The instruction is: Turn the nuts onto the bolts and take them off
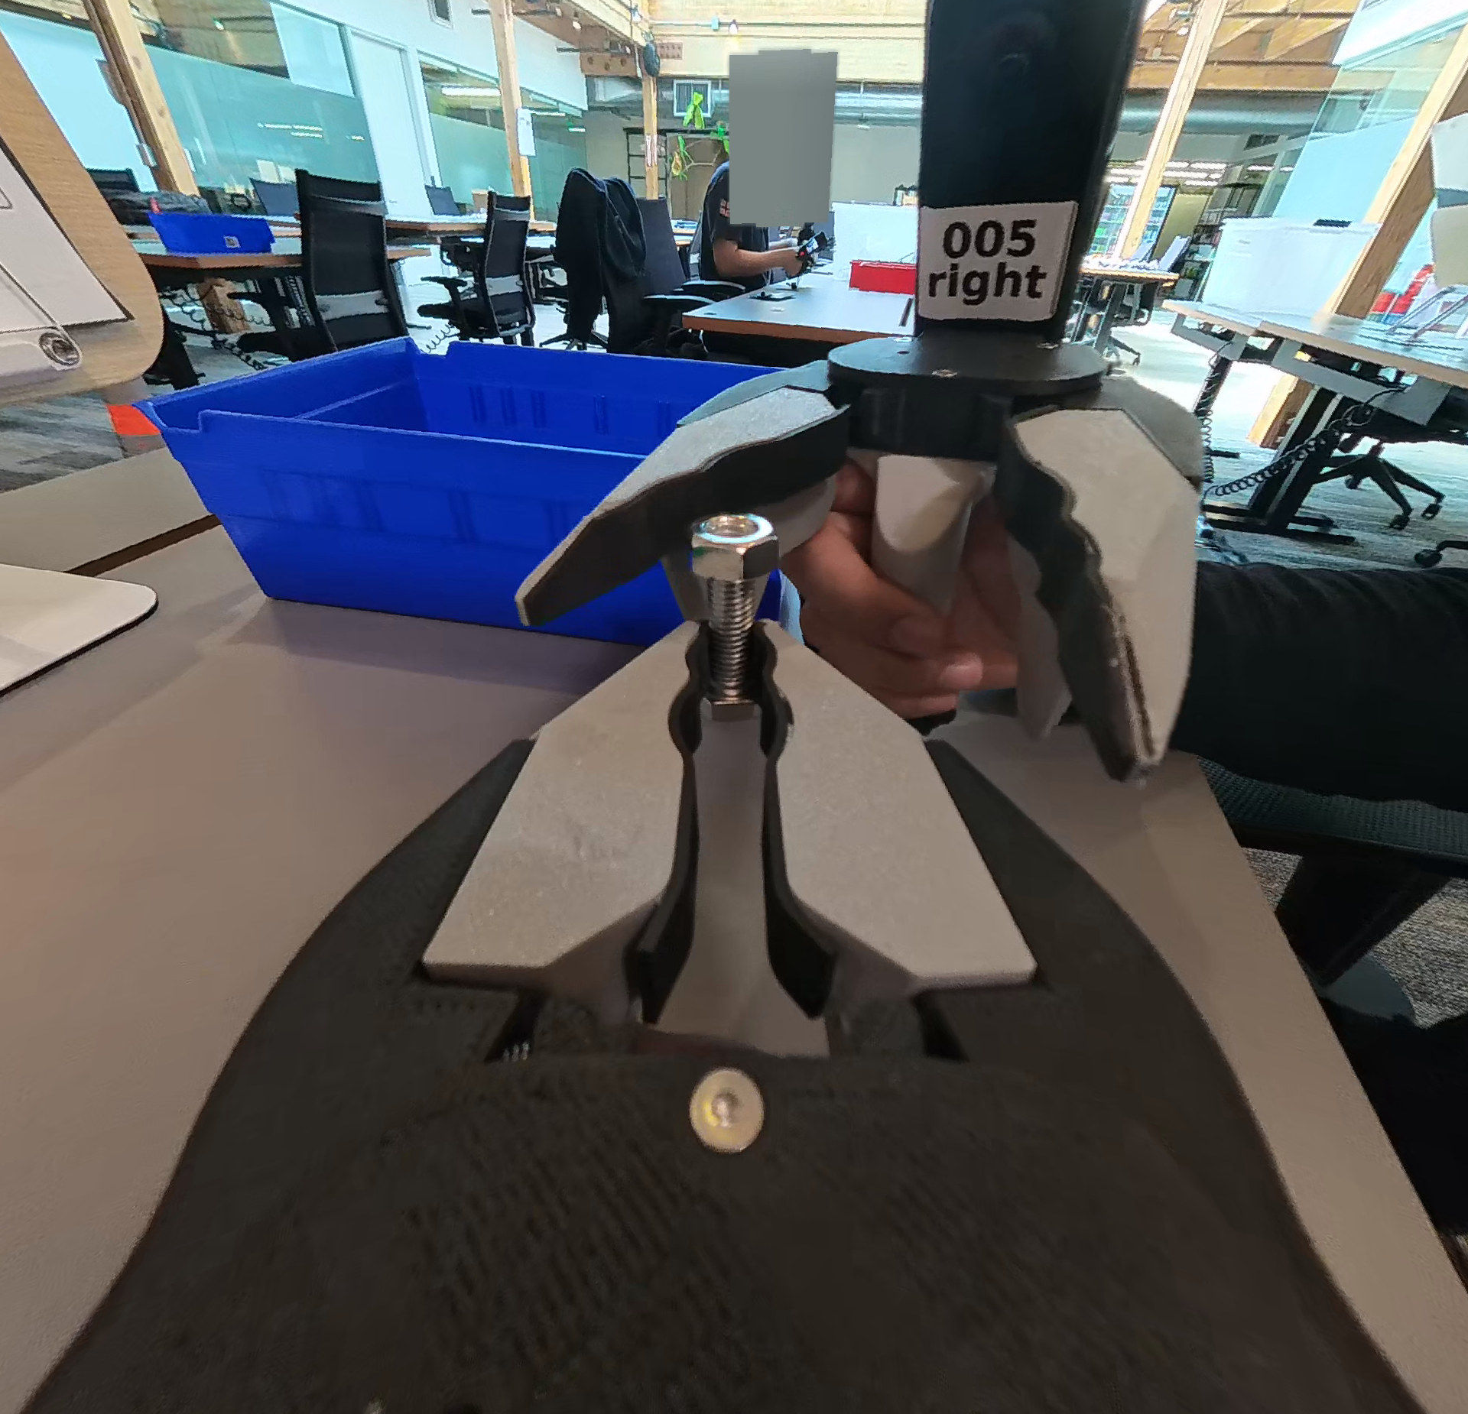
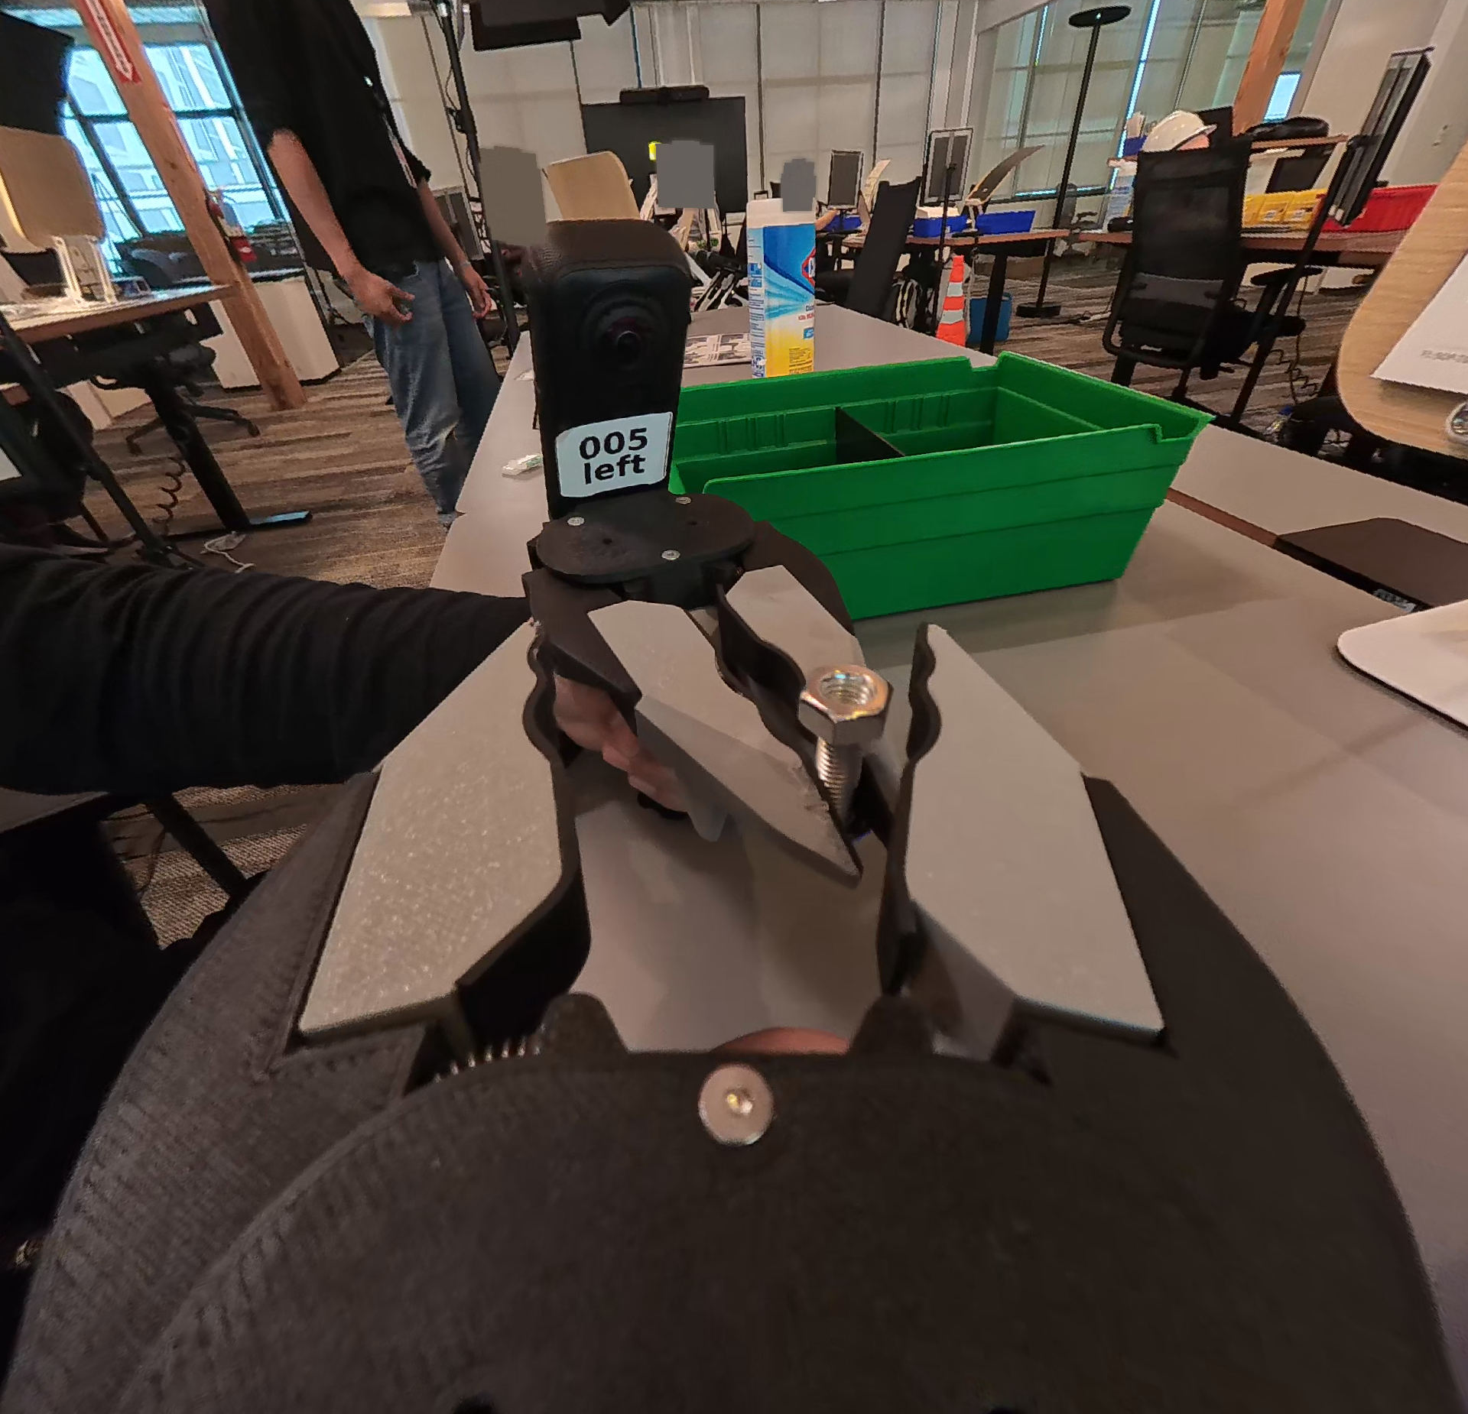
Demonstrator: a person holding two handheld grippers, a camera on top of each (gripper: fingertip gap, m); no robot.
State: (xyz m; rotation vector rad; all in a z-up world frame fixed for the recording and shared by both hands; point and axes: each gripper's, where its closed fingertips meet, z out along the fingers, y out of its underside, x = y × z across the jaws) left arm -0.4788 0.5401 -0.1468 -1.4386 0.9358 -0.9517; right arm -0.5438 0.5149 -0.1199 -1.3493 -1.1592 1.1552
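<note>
A steel bolt (image 1: 731,645) stands upright above the grey table, threads up, with a hex nut (image 1: 735,546) at its top end. My left gripper (image 1: 735,661) is shut on the bolt's lower end. In the right wrist view the nut (image 2: 844,701) and bolt (image 2: 832,772) sit between my right gripper's wide-open fingers (image 2: 993,820), nearer the right one and apart from both. My right gripper (image 2: 731,653) is open and empty. One of its fingers (image 1: 683,486) reaches behind the nut in the left wrist view. The left gripper (image 2: 846,836) faces it.
A blue bin (image 1: 381,486) stands on the table (image 1: 278,740) behind the bolt. A green divided bin (image 2: 953,518) stands on the other side, with a wipes canister (image 2: 782,296) beyond it. A white flat object (image 2: 1414,653) lies at the table side. A person (image 2: 381,185) stands beside the table. About 6 centimetres separates my left fingertips from my right.
</note>
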